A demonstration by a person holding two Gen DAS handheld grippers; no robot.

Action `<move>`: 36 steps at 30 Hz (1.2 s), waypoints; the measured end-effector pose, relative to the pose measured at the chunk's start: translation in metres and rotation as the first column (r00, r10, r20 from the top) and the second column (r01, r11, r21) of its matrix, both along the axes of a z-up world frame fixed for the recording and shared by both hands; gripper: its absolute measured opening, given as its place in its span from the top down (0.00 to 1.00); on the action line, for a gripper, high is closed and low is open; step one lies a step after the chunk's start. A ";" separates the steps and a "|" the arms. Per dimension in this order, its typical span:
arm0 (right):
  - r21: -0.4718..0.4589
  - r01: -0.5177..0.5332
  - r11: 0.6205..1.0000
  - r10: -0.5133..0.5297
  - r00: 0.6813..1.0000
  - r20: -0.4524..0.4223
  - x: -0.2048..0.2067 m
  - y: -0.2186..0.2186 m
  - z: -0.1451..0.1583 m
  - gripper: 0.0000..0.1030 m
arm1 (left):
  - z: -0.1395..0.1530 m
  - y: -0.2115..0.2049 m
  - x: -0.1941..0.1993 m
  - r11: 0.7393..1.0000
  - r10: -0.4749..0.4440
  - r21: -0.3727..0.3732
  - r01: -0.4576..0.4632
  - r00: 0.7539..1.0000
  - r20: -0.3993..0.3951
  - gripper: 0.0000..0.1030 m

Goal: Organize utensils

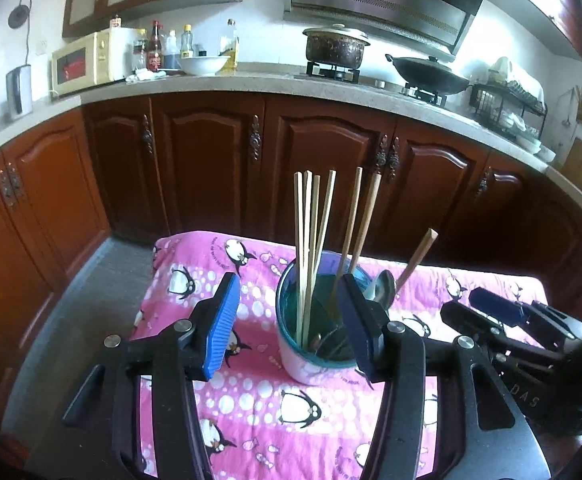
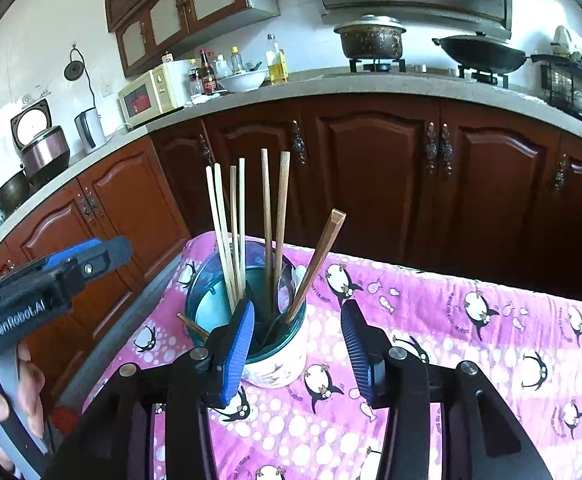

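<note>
I have both grippers backed off the cup [image 1: 315, 336], which stands upright on the pink penguin cloth [image 1: 251, 396] covering the desk. The left gripper [image 1: 291, 320] has its fingers released, one blue pad to the cup's left and the other in front of its right rim, nothing pinched between them. The right gripper [image 2: 297, 344] is released too — its left pad sits in front of the cup's near rim, its right pad over bare cloth, and I see nothing held.

The utensils are already in the cup: pale chopsticks [image 1: 307, 248] bunched upright, two darker ones [image 1: 361, 220] beside them, one brown stick [image 2: 317, 258] leaning out to the right, and a spoon [image 1: 385, 288] against the far wall. A thin stick end [image 2: 191, 326] pokes out past the near left rim; I cannot tell how it is seated.

My read — this is the release after a drop-in, with the sorting close to done. Next I would check the cloth for strays, then perhaps nudge the leaning stick upright, coming in gently so the cup does not tip.
</note>
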State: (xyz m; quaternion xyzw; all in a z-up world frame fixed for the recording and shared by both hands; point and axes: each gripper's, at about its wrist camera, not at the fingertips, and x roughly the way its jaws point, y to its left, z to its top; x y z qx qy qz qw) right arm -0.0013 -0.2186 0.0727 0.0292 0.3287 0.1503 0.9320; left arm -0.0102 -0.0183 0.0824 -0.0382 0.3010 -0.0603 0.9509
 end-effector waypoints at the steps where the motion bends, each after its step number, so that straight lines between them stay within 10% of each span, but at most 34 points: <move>1: 0.000 0.003 1.000 -0.003 1.000 0.003 -0.003 0.000 0.001 0.58 | 0.000 -0.001 -0.003 1.000 -0.001 -0.001 0.001 1.000 0.001 0.51; 36: -0.032 0.037 0.999 -0.035 0.997 0.074 -0.043 0.003 0.022 0.41 | 0.015 -0.008 -0.046 0.995 0.074 0.062 -0.079 0.994 0.085 0.51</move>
